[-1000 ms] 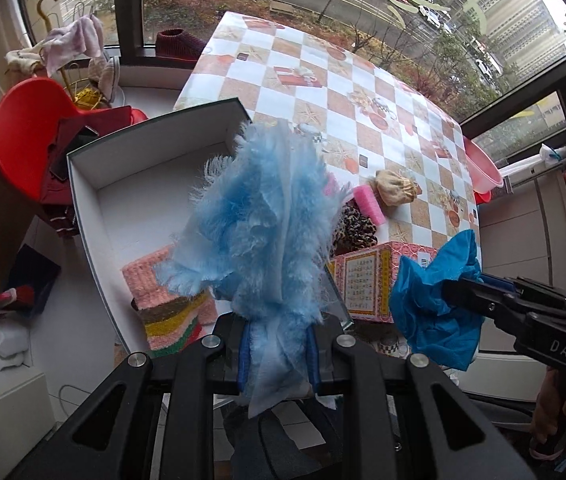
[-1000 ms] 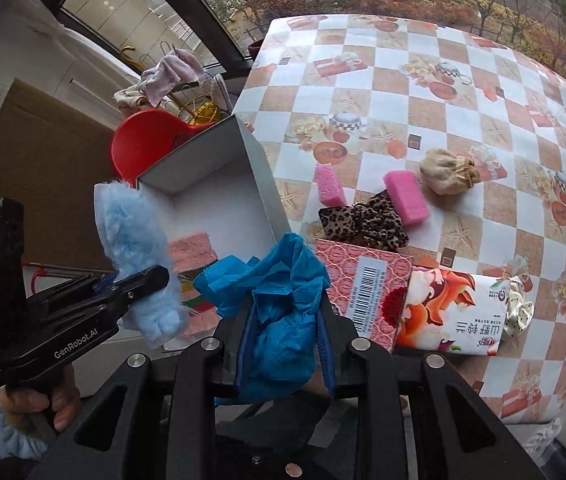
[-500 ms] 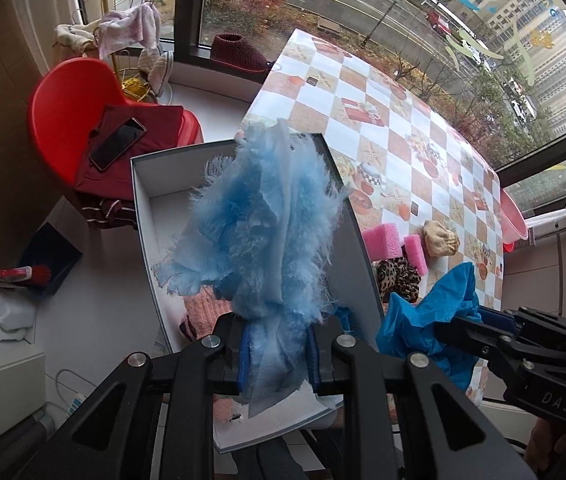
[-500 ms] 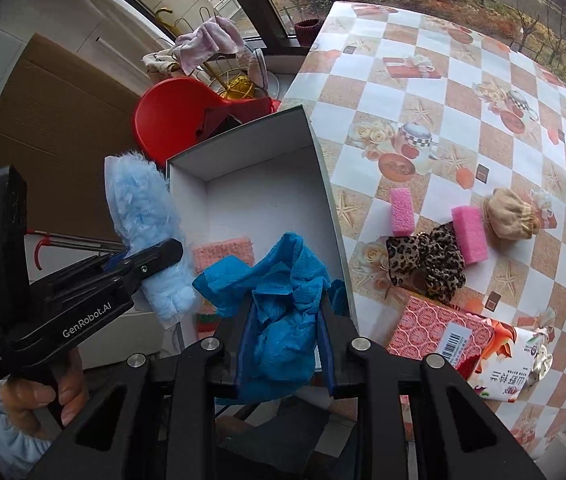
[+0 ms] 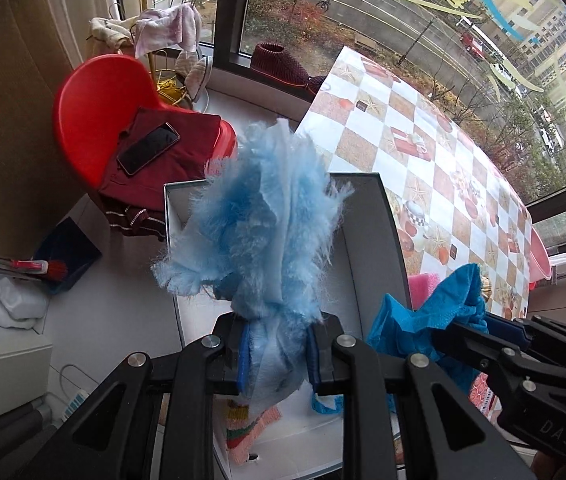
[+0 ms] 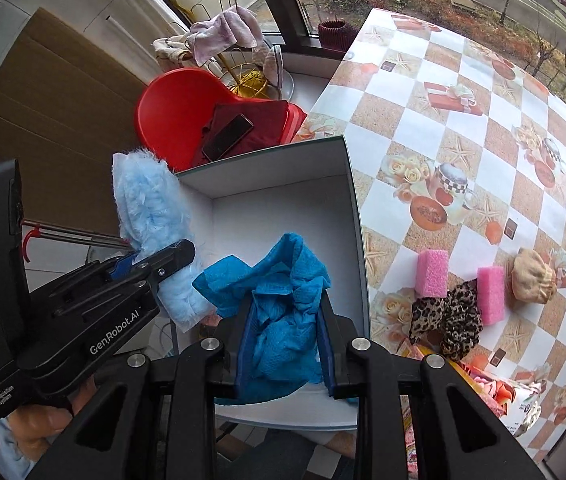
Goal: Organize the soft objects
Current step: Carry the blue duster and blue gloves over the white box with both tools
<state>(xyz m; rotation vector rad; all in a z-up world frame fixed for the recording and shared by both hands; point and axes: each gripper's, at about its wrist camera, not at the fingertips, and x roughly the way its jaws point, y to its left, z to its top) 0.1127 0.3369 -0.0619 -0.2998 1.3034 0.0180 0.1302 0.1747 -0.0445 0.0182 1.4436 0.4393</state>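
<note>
Claws in the foreground, both pointing steeply down: the left claw point(image 5: 277, 354) is clamped on a fluffy light-blue duster cloth point(image 5: 259, 232), the right claw point(image 6: 285, 344) on a crumpled blue cloth point(image 6: 279, 300). Both cloths hang over an open white box point(image 6: 347, 208) that sits at the edge of the checkered surface point(image 6: 463, 128). Farther out on the surface lie two pink sponges point(image 6: 431, 273), a leopard-print scrunchie point(image 6: 447, 322) and a beige pouch point(image 6: 533, 276). Beyond the box stands a red chair point(image 5: 95, 120) carrying a phone point(image 5: 148, 148).
</note>
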